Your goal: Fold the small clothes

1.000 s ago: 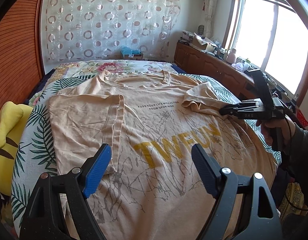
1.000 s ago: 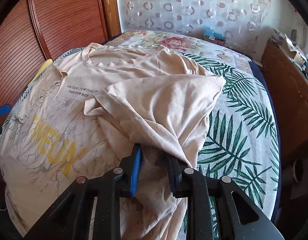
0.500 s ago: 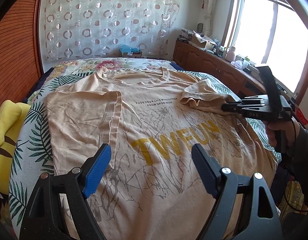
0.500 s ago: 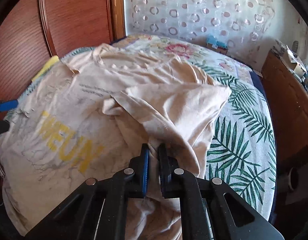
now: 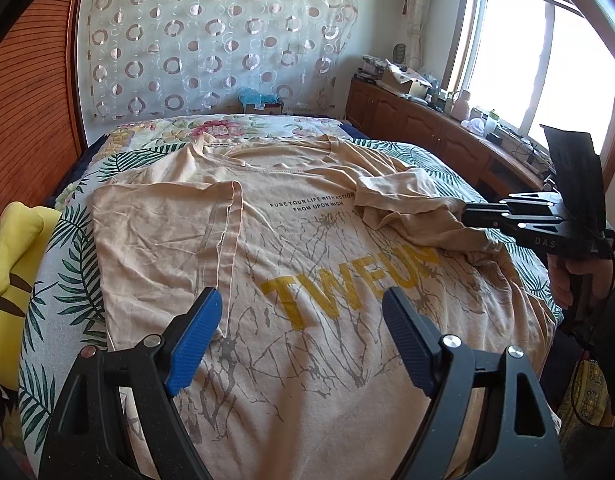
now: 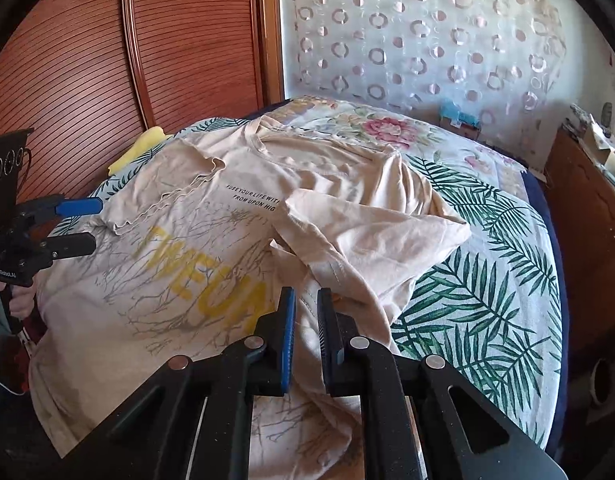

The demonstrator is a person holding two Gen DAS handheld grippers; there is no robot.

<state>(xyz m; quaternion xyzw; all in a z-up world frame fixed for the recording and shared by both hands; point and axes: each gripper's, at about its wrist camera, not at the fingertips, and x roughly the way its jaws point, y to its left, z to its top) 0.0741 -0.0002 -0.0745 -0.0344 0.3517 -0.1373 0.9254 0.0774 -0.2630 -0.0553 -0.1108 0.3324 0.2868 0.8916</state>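
A yellow pillow (image 5: 7, 264) lies at the bed's (image 5: 59, 240) left edge. The left gripper (image 5: 301, 320) hovers spread wide, empty, over the shirt (image 5: 307, 280), which lies lengthwise, collar toward the curtain (image 5: 211, 40). The right gripper (image 6: 306, 312) is clenched on the shirt's bunched side.

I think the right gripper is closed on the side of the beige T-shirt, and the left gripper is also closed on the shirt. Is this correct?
Only the second part is wrong. The left gripper is open and holds nothing, with its blue pads spread wide above the T-shirt; the left wrist view shows it. The right gripper is indeed shut on the shirt's side.
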